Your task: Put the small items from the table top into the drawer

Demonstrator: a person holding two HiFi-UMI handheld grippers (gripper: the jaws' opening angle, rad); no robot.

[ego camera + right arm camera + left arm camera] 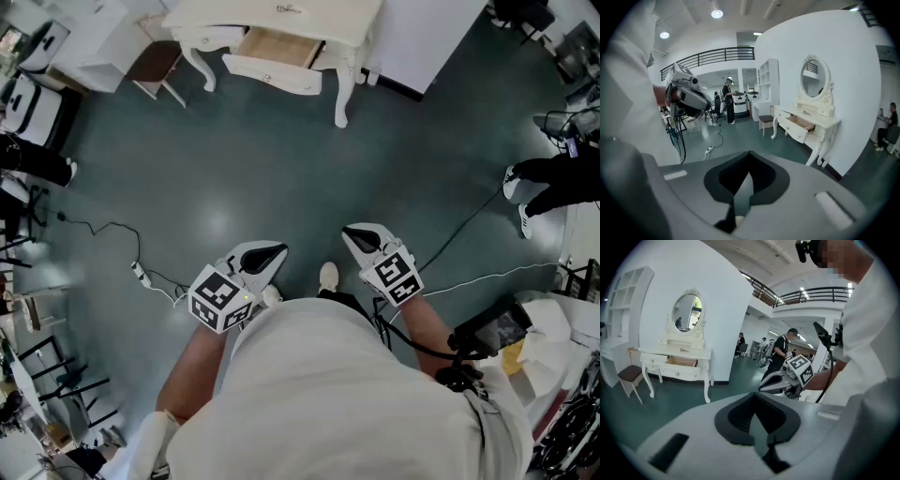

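A cream dressing table (352, 19) stands far ahead across the floor, its wooden drawer (277, 47) pulled open. A small dark item (289, 9) lies on its top; others are too small to make out. I hold both grippers close to my body, well away from the table. My left gripper (277, 251) is shut with nothing in it, and so is my right gripper (352, 232). In the left gripper view the table (675, 352) and drawer (682, 363) sit at the left. In the right gripper view the drawer (802, 123) sits at the right.
A brown stool (155, 64) stands left of the table. A power strip with its cable (139, 272) lies on the green floor near my left side. A person's legs (553, 183) show at the right edge. Racks and equipment crowd both sides.
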